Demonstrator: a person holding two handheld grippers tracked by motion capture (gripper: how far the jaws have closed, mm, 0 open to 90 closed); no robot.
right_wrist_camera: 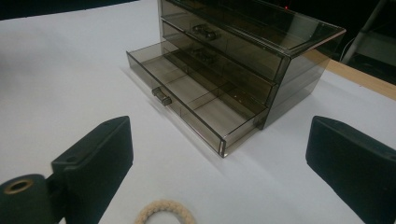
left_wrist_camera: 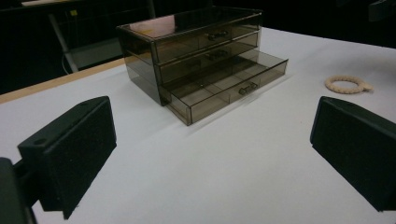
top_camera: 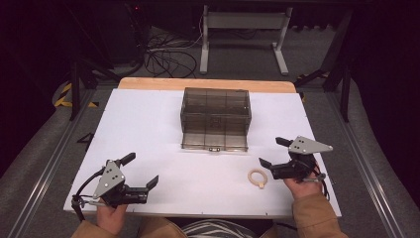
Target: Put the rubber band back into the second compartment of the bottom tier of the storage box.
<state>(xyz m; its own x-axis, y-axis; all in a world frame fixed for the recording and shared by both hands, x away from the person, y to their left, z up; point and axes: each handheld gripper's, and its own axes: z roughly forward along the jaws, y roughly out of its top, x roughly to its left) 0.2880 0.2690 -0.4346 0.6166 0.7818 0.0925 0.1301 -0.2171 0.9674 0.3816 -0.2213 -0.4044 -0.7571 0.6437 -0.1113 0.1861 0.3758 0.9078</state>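
A smoky clear three-drawer box (top_camera: 215, 118) stands at the middle of the white table, its bottom drawer (left_wrist_camera: 231, 87) pulled out and showing bare compartments (right_wrist_camera: 196, 98). A cream braided ring (top_camera: 258, 178) lies flat on the table near the front right, also seen as the ring (left_wrist_camera: 346, 84) and the ring (right_wrist_camera: 164, 213). My right gripper (top_camera: 275, 152) is open just right of the ring, above the table. My left gripper (top_camera: 140, 169) is open at the front left, holding nothing.
The white board (top_camera: 148, 124) lies on a wooden table whose edge (top_camera: 205, 84) shows at the back. A metal desk frame (top_camera: 245, 37) and loose cables (top_camera: 166, 57) are on the floor beyond. Rails run along both sides of the table.
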